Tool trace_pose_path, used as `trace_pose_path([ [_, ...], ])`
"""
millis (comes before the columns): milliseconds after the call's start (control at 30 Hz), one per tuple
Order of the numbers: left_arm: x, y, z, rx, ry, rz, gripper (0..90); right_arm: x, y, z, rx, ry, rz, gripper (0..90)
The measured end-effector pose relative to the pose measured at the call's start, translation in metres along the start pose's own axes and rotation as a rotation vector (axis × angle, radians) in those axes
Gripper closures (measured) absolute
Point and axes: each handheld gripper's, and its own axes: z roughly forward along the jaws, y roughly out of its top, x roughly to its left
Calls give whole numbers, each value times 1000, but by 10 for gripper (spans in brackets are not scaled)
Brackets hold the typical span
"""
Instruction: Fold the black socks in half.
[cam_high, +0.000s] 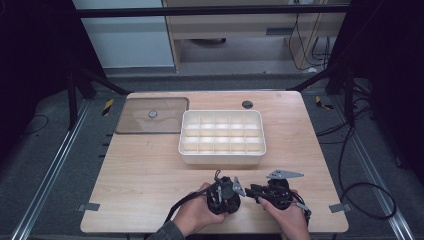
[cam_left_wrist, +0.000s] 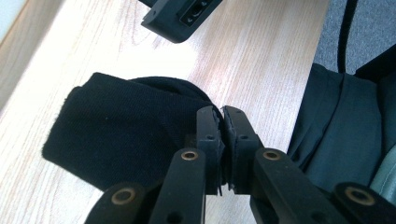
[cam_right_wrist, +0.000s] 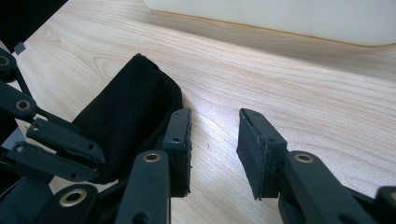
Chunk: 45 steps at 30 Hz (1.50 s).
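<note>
A light wooden table (cam_high: 150, 165) carries a white compartmented organiser tray (cam_high: 222, 159) at its centre, its many small cells bare, and a tinted flat lid with a round knob (cam_high: 152, 115) just left of it at the far edge. At the near edge, well short of the tray, a person's two hands work a folded black cloth item, likely a sock (cam_high: 226, 201), which lies flat on the wood between the two tools.

The left gripper (cam_left_wrist: 222, 140) has its jaws pressed together on a fold at the sock's edge, the fabric bunched up between the pads; the bulk of the bundle spreads away from it across the table. The right gripper (cam_right_wrist: 214, 140) stands with its jaws well apart and holding nothing, one jaw just beside the bundle's rounded end and bare wood between the pads.

The bundle lies toward the left-hand side of the right gripper's own view, so that gripper would need to shift sideways to straddle it. The way onward to the tray looks unobstructed.
</note>
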Motion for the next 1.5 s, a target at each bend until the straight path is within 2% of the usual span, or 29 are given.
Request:
trace_pose_path([
  [300,-3,4,8,16,-2,5,851,-7,-1,-4,-9,-22,36,650],
  [400,-4,5,11,17,3,4,850,-6,0,-4,-12,-17,38,657],
  [733,-6,5,18,19,7,12,848,0,2,2,-8,10,6,718],
  [833,-6,3,19,10,16,9,845,0,3,2,-17,30,4,731],
  [933,-6,0,19,0,15,-2,842,3,5,5,-24,74,9,733],
  [1133,-5,-2,18,-3,18,-9,840,10,10,14,-24,126,-17,701],
  [1400,-4,-3,18,-7,17,-16,839,15,15,17,-51,161,-13,598],
  [1500,-4,-3,18,-13,8,-25,839,19,17,20,-46,165,-27,605],
])
